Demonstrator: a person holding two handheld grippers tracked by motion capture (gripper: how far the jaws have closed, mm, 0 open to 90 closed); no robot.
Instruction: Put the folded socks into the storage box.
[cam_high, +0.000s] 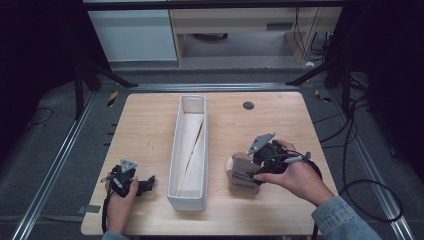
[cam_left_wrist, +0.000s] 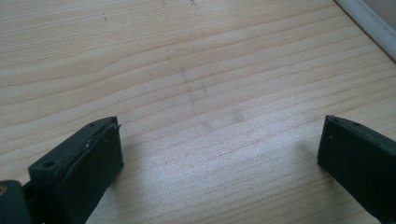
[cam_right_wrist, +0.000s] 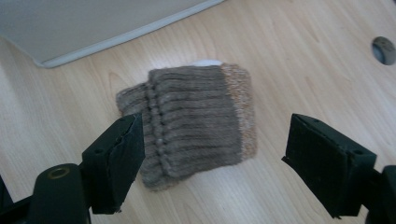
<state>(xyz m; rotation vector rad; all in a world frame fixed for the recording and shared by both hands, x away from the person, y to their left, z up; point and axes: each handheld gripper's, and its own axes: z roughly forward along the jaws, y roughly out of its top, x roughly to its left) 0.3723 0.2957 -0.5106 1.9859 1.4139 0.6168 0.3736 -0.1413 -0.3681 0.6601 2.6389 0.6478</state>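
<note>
Right gripper view is showing the folded brown sock (cam_right_wrist: 196, 119) lying flat on the table (cam_right_wrist: 303, 56), a ribbed knit bundle with a lighter tan band along one edge and a sliver of something white peeking out behind it. The right gripper (cam_right_wrist: 212, 161) is hovering just over it with its jaws spread wide, one jaw already overlapping the near corner of the knit, the other standing well clear on bare wood. Nothing is being held yet.

From the high view, the sock (cam_high: 243, 173) is sitting just to the right of the long white tray (cam_high: 192, 102) that is running down the middle of the table, and the right gripper (cam_high: 256, 167) is resting right above it.

To my eye the grasp is about to be made, and it is going to go best if the gripper is shifting sideways a little first, so the bundle is sitting squarely between the jaws rather than being caught by a corner. Closing across the ribs and pressing low should be taking all the folded layers together.

The left gripper (cam_left_wrist: 219, 149) is idling wide open over bare wood on the tray's other side.
</note>
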